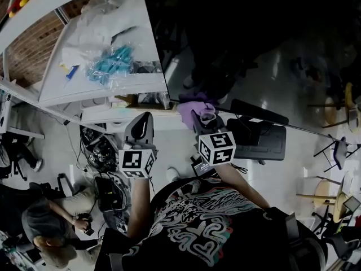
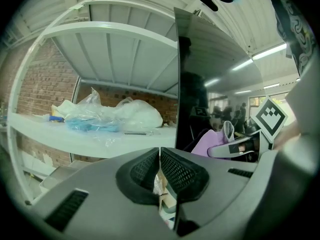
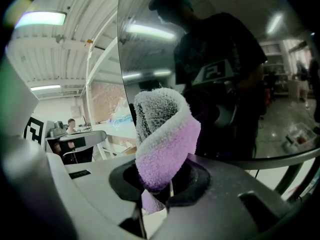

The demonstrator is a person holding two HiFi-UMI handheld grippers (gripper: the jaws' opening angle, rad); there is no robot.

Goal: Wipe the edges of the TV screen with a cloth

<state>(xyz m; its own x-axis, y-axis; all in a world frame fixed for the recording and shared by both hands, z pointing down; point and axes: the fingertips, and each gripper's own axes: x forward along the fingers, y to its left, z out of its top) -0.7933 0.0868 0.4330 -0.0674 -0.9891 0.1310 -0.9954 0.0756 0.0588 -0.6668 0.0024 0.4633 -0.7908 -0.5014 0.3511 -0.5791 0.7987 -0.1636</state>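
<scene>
One big TV screen fills the upper right of the head view, dark and glossy, with the person's reflection showing in it. Left of it, one white shelf, and on that shelf a heap of plastic bags: one clear bag with blue contents, and crumpled white ones behind it whose number I can't call.

Now the tools. Two grippers in play, side by side below the screen's bottom edge. The left gripper sits just under the shelf's near edge, beside the screen's lower left corner. Its own view shows the two black pads meeting at the tips, with nothing pinched between them.

The right gripper is the busy one: jaws clamped on one purple cloth, folded over so a grey-white face curls at the top. That cloth is right at the screen's bottom edge, close to the left corner. Whether it actually presses the glass, I can't tell.

Two marker cubes, one per gripper: left, right, both facing the head camera.
</scene>
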